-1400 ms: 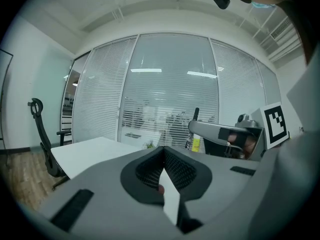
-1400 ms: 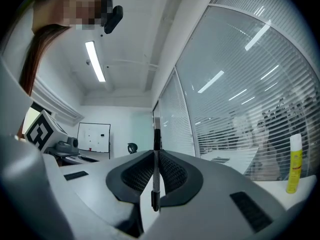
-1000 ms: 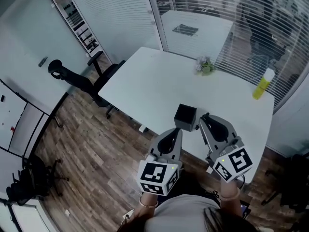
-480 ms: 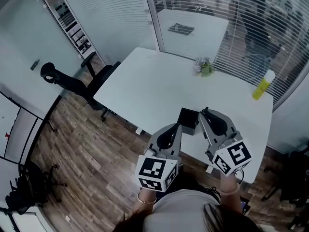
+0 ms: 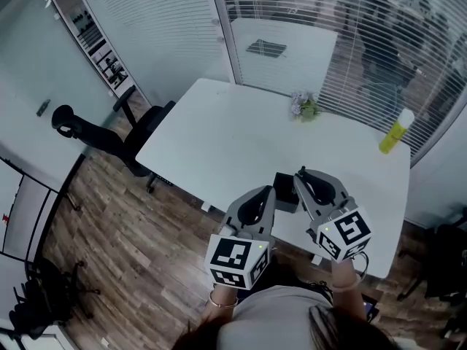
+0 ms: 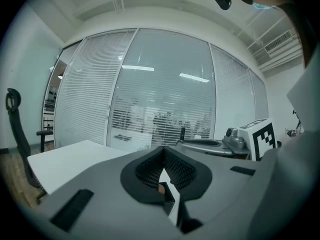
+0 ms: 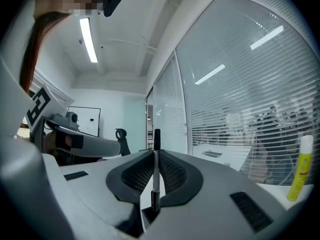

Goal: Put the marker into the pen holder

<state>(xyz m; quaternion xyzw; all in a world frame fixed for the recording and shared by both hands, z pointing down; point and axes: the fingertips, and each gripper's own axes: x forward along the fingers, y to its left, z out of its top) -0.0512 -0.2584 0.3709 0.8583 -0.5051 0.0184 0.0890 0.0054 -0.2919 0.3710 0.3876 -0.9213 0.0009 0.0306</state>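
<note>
A black square pen holder (image 5: pixel 284 193) stands near the front edge of the white table (image 5: pixel 226 133). It sits between my two grippers and is partly covered by them. My right gripper (image 5: pixel 300 177) is shut on a thin marker (image 7: pixel 156 176), which stands upright between the jaws with its black cap (image 7: pixel 157 135) above them. The right gripper's tip hangs right by the holder's right side. My left gripper (image 5: pixel 267 194) is shut with nothing in it, its tip at the holder's left. In the left gripper view, a corner of the holder (image 6: pixel 168 200) shows below the closed left gripper (image 6: pixel 164 151).
A yellow bottle (image 5: pixel 396 130) stands at the table's far right corner, also seen in the right gripper view (image 7: pixel 300 169). A small plant (image 5: pixel 303 108) sits at the far edge. A black office chair (image 5: pixel 109 133) stands left of the table. Glass walls with blinds lie behind.
Both grippers have closed in on the pen holder; the right one with the marker now overlaps its right side. The holder sat clear ahead of the jaws a second ago.
</note>
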